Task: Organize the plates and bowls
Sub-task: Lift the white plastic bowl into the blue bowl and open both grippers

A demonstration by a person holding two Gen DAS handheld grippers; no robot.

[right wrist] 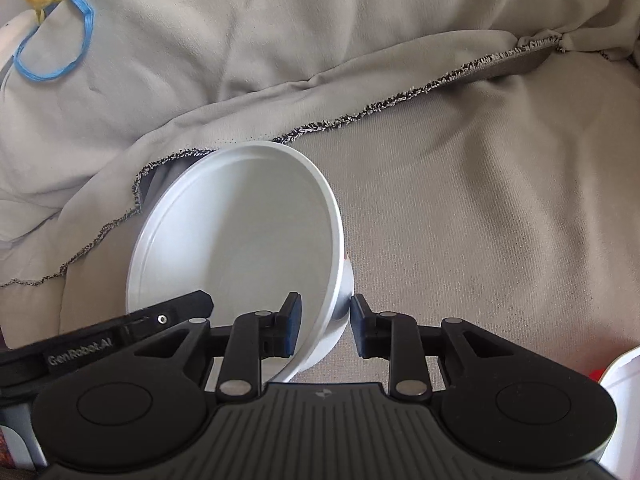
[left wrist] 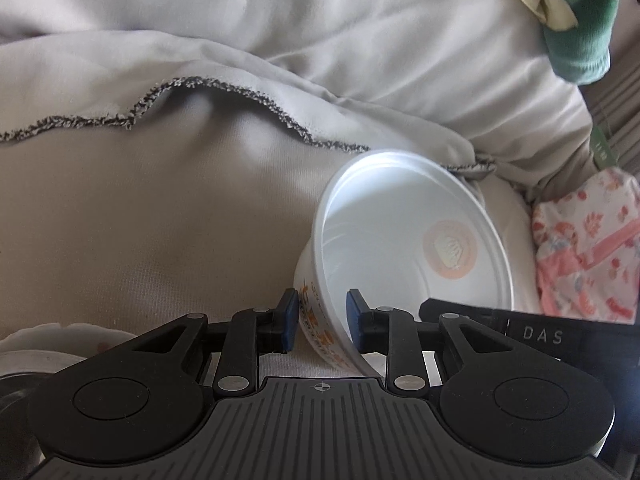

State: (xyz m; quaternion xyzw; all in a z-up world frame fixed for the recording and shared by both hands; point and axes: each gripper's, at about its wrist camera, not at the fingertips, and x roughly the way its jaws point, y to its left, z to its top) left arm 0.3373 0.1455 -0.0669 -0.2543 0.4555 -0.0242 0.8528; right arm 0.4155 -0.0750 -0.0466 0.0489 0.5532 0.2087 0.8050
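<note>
A white plastic bowl (left wrist: 400, 232) with orange print on its outer wall is tilted over a beige cloth. My left gripper (left wrist: 322, 320) is shut on its near wall, one blue pad outside and one inside. In the right wrist view the same bowl (right wrist: 240, 232) shows its plain white inside. My right gripper (right wrist: 326, 324) is shut on the opposite wall, with one pad inside and one outside. Each view shows the other gripper's black body: the right one (left wrist: 528, 332) and the left one (right wrist: 120, 328).
Rumpled beige cloth (left wrist: 160, 220) with a frayed dark hem (left wrist: 240, 92) covers the surface. A green garment (left wrist: 580, 28) and pink floral fabric (left wrist: 588, 248) lie at the right. A white dish (left wrist: 60, 336) sits lower left. A blue loop (right wrist: 56, 48) and white container (right wrist: 624, 384) flank the right view.
</note>
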